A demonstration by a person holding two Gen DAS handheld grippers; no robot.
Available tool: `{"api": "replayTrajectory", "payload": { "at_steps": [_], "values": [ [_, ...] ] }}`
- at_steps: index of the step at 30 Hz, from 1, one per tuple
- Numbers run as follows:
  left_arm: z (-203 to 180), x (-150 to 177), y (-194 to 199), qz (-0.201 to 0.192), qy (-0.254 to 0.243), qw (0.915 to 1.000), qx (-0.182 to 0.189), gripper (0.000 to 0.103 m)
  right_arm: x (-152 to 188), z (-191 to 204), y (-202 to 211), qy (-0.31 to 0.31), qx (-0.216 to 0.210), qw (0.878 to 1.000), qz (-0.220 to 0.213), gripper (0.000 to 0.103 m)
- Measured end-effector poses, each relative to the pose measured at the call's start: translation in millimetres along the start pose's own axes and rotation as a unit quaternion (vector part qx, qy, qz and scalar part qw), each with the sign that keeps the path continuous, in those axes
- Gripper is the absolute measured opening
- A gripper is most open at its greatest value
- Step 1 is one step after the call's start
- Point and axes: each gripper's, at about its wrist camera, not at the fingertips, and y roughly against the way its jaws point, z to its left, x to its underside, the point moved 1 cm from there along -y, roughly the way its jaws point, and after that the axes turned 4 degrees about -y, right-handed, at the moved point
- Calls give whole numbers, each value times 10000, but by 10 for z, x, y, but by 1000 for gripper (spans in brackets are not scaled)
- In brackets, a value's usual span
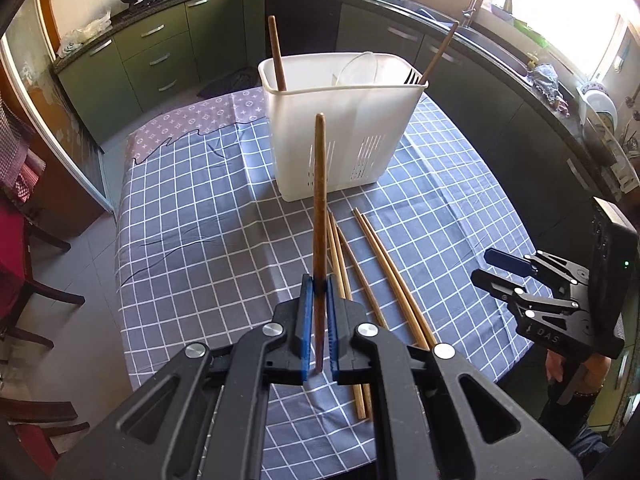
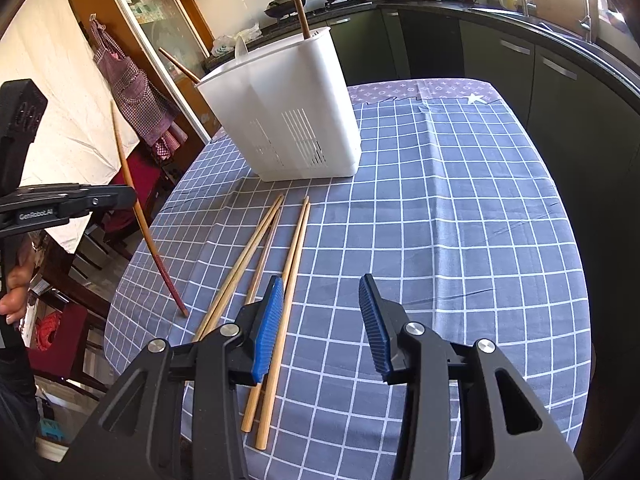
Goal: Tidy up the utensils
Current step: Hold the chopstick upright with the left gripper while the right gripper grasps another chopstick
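The left gripper (image 1: 316,312), jaws clamped on a dark chopstick (image 1: 319,200), holds it clear of the tabletop (image 1: 192,208); ahead stands the white utensil holder (image 1: 336,128), where it likely drops tip-first. The right gripper (image 2: 320,320) hovers, jaws apart and empty, beside four pale chopsticks (image 2: 288,256).

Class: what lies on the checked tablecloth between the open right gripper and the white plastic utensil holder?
Light bamboo chopsticks, loose on the cloth before the white plastic utensil holder; the right gripper view shows it best.

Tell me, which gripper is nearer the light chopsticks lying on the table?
Right. The right gripper hovers open just above the light chopsticks, one finger over them. The left gripper, shut on a dark chopstick, is higher and off to the side.
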Motion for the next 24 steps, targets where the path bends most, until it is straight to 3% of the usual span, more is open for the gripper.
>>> {"api": "replayTrajectory", "payload": {
  "at_steps": [8, 15, 18, 24],
  "values": [
    [-1, 78, 69, -120, -30, 9999, 95, 7, -47, 105, -197, 215, 173, 9993, 269, 40],
    [-6, 109, 138, -295, -96, 9994, 182, 7, -217, 185, -562, 584, 310, 9929, 989, 39],
    [-7, 122, 148, -341, -119, 9991, 216, 7, -251, 209, -744, 688, 358, 9877, 1356, 31],
    [31, 133, 135, -344, -138, 9989, 270, 7, -310, 278, -945, 740, 311, 9821, 1705, 27]
  ]
}}
